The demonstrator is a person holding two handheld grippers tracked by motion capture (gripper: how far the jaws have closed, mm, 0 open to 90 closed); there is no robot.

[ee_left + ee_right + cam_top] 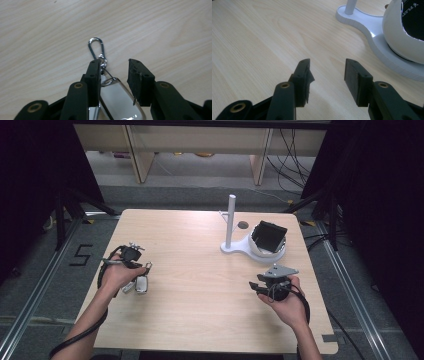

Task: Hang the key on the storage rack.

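Wooden table (200, 270), white stand (252, 249), keychain (141, 284)

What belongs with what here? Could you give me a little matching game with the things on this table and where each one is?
Things:
1. silver key tag with metal clip
2. white stand with upright post
3. black square-faced gadget
4. right gripper

Places or states:
A. jaws open over bare light wooden table
B. resting in the stand's round white cradle
C. lying between the left gripper jaws
D. far right part of the table

Pairs: 1-C, 2-D, 3-B, 4-A
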